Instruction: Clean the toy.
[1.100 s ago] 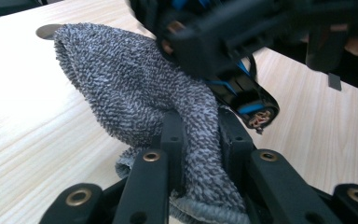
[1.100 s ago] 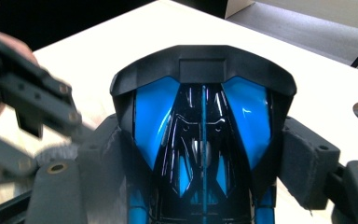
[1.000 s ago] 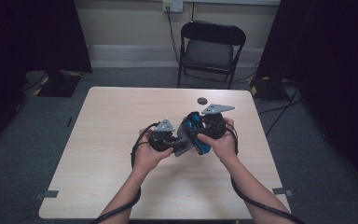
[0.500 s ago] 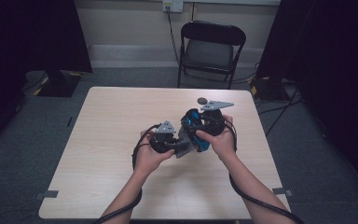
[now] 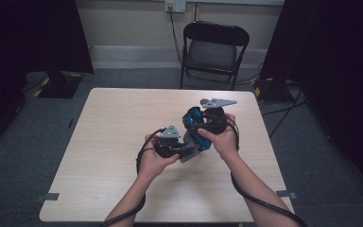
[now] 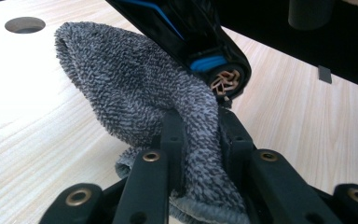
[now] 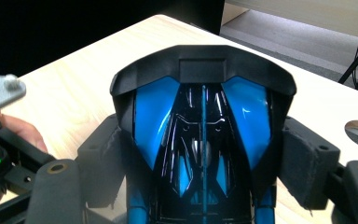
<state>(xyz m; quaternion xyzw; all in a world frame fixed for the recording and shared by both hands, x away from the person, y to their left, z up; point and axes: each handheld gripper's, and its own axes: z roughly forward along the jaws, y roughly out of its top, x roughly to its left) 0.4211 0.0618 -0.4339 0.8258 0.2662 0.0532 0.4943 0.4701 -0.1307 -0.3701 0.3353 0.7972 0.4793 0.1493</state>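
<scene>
Above the surface (image 5: 123, 142), the left claw (image 6: 200, 135) grips a cloth (image 6: 135, 88) pressed against the toy car (image 7: 203, 140) clamped in the right claw (image 7: 200, 168), with a chair (image 5: 215, 49) behind.

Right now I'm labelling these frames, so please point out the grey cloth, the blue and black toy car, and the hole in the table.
grey cloth (image 6: 135, 88), left gripper view, its bunched middle.
blue and black toy car (image 7: 203, 135), right gripper view, its glossy top.
hole in the table (image 6: 24, 24), left gripper view, its dark opening.
</scene>
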